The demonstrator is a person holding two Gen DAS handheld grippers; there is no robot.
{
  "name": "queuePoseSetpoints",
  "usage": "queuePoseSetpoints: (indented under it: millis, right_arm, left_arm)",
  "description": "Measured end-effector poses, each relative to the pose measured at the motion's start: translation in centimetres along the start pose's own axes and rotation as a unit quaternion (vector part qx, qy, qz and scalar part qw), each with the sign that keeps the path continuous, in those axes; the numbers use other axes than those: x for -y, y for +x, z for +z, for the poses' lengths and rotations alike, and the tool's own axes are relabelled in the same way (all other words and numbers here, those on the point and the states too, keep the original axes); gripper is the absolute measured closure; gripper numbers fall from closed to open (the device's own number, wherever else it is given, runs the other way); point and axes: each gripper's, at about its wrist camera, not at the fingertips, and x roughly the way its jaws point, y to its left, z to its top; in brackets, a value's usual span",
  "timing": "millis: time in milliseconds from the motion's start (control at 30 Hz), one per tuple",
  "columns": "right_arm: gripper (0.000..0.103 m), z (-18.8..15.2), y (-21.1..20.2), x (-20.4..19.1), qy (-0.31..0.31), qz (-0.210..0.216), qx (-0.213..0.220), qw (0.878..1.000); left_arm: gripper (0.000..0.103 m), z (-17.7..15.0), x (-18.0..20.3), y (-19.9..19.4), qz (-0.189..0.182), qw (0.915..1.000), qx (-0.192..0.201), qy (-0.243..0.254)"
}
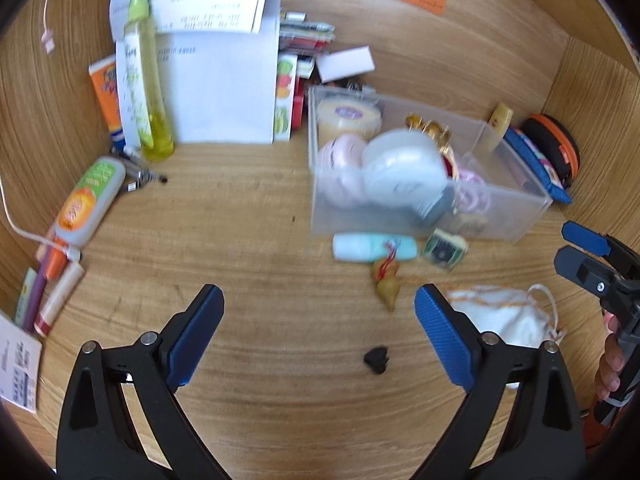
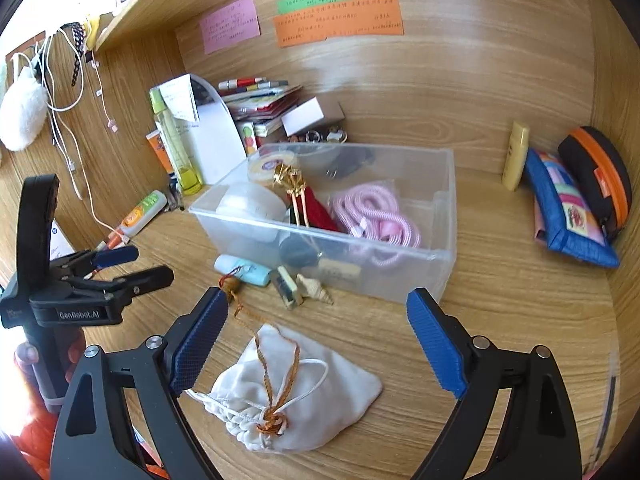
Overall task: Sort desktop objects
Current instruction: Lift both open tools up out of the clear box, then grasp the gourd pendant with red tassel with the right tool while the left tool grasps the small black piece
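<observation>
On the wooden desk, just before the clear box (image 2: 400, 280) that collects small things, the white drawstring pouch (image 2: 296, 396) lies loose between the spread, empty fingers of the right gripper (image 2: 318, 340), probably to be sorted next, while the left gripper (image 1: 320, 336) is also spread and holds nothing.

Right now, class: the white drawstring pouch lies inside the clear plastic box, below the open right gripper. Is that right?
Not quite. The white drawstring pouch lies on the wooden desk in front of the clear plastic box, not inside it. The right wrist view shows this; the right gripper is indeed open above it.
</observation>
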Motion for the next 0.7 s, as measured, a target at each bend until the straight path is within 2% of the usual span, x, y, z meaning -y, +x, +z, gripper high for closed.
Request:
queuePoseSetpoints:
  millis: [233,433,500,567,700]
  right_arm:
    - [0.013,-0.2,1.8,-2.5,-0.032,-0.004,-0.016,0.999]
    - [0.014,0.4,2.4,-4.9,-0.071,-0.002,-0.013,0.997]
    - [0.015,0.8,2.8,-5.4,-0.077,0.007,-0.017,0.997]
    - [0.02,1.1,3.1,-5.7,-0.08,0.018,-0.017,0.996]
    - [0.039,1.6,3.9,-6.5,-0.089,0.038,-0.024,0.995]
  left_arm:
    - [0.006,-1.8,-0.5,0.5,-0.01,0.9997,-0.01,0.019]
    - [0.008,-2.8,1.6,0.6,0.001,0.9958,0.002,0.092]
    - [0.023,-2.9,2.1,0.8,-0.002,0.994,0.0,0.109]
    - [0.034,-2.8,2.3,1.2,-0.014,0.9926,-0.012,0.12]
    - [0.049,-2.8,2.1,1.9,-0.034,0.9913,-0.028,0.124]
